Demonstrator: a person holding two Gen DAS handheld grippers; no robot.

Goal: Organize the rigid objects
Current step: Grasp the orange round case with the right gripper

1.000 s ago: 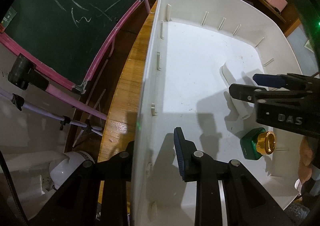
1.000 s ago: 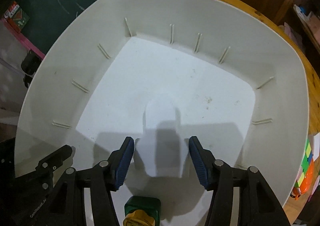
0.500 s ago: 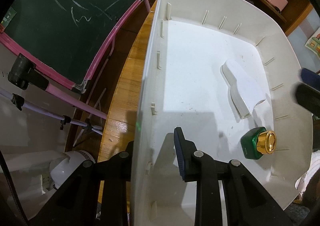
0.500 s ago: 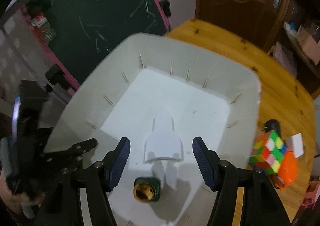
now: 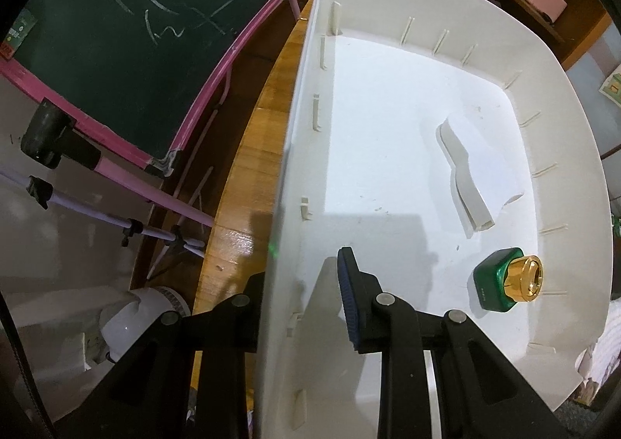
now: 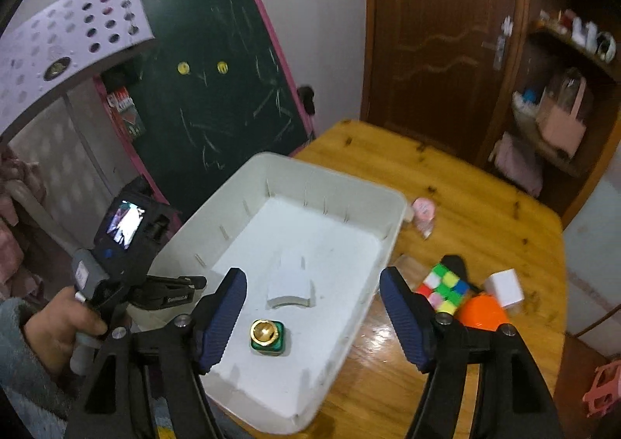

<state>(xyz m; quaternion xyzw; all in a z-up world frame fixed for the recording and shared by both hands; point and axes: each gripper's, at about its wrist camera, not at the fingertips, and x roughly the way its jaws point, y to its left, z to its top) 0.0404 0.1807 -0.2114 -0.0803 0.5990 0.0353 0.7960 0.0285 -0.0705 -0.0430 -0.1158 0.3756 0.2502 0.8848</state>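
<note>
Bin [image 6: 341,183] holds one green bottle [image 6: 267,337], one white block [image 6: 291,283].

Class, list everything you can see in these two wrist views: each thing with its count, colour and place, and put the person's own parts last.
Bin: one, white, on the table's left part.
Green bottle: one, green with gold cap, in the bin's near end.
White block: one, white, on the bin floor beyond the bottle.
Table: one, wooden.
Puzzle cube: one, multicoloured, on the table right of the bin.
Orange object: one, beside the cube.
White box: one, behind the orange object.
Pink item: one, by the bin's far corner.
Chalkboard: one, green, pink frame, left of the table.
Door: one, brown, behind.
Left hand-held gripper: black, clamped on the bin's left wall.
Right hand-held gripper: black, open, above the bin, empty.
Hand: one, grey sleeve, holding the left hand-held gripper.
</note>
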